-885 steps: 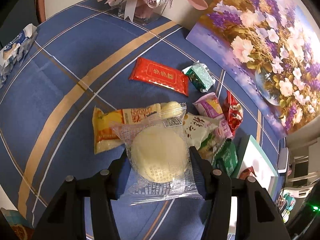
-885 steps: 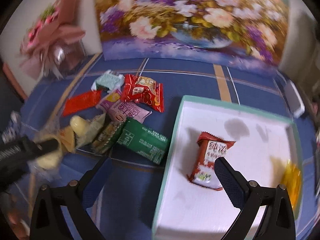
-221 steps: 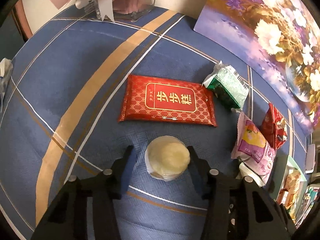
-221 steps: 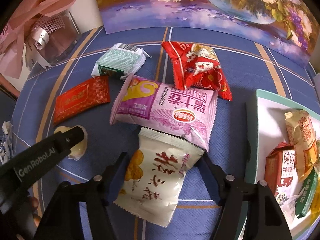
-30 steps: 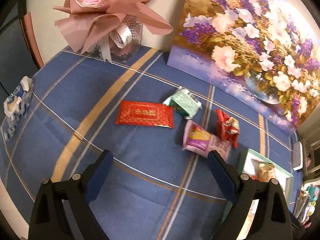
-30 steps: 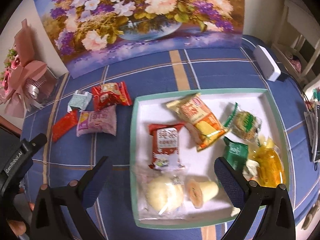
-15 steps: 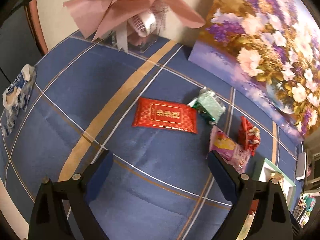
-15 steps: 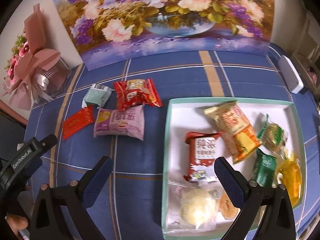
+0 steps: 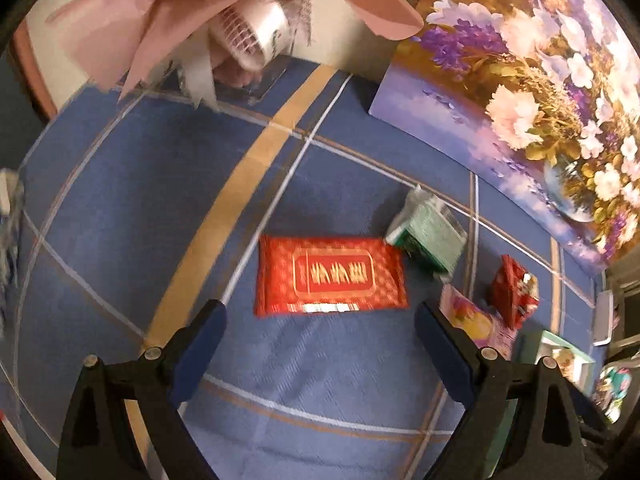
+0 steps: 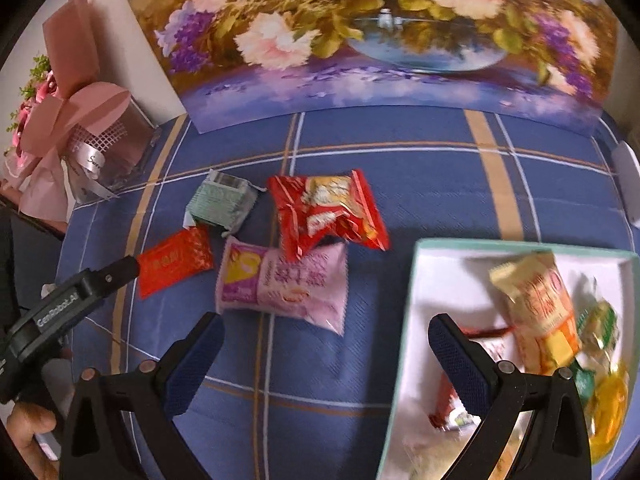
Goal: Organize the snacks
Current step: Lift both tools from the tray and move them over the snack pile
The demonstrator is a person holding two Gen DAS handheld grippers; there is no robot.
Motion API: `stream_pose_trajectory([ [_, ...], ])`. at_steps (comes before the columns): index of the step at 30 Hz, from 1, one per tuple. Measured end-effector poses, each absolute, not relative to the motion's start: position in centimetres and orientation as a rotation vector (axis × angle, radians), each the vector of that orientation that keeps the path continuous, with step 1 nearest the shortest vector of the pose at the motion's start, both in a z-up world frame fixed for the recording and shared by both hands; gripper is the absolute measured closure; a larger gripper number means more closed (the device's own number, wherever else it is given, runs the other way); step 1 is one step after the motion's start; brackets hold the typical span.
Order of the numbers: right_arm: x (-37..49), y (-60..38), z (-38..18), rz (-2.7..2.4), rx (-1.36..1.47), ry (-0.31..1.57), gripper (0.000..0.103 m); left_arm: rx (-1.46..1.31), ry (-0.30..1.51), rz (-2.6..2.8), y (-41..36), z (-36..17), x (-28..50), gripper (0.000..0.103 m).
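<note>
Fingers (image 9: 200,340) of the left gripper (image 9: 318,336) are spread wide and hold nothing, tilted down over the blue plaid tablecloth (image 9: 132,208); the flat red packet (image 9: 330,276) lies just ahead of the tips, at 12 o'clock between them, untouched. The right gripper (image 10: 322,342) is likewise wide open and empty, its right finger over the white tray (image 10: 416,320). Only the right wrist view shows the tray's contents, a yellow-orange packet (image 10: 540,304) among them, and the left gripper's tip at 9 o'clock, close to the red packet. The pink packet (image 10: 288,284) lies at 12 o'clock just beyond the right fingers, the red crinkled bag (image 10: 328,212) overlapping its far edge, the pale green packet (image 10: 222,204) at 11 o'clock. The flower painting (image 10: 360,32) stands behind.
</note>
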State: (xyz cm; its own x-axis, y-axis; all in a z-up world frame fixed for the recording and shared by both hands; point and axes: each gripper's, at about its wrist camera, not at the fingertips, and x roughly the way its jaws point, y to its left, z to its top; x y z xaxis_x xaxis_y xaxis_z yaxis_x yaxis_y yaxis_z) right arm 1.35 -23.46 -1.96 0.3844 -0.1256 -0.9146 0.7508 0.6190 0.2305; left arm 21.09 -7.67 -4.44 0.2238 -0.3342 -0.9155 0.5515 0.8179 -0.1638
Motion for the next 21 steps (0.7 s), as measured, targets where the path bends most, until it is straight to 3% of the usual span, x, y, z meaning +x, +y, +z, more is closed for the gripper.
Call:
stream_pose_trajectory([
  [21,7.2,-26.0,-5.5,-0.468,0.626,1.098,0.0,0.258,1.182,-0.482,-8.1,-10.4,28.0,0.008],
])
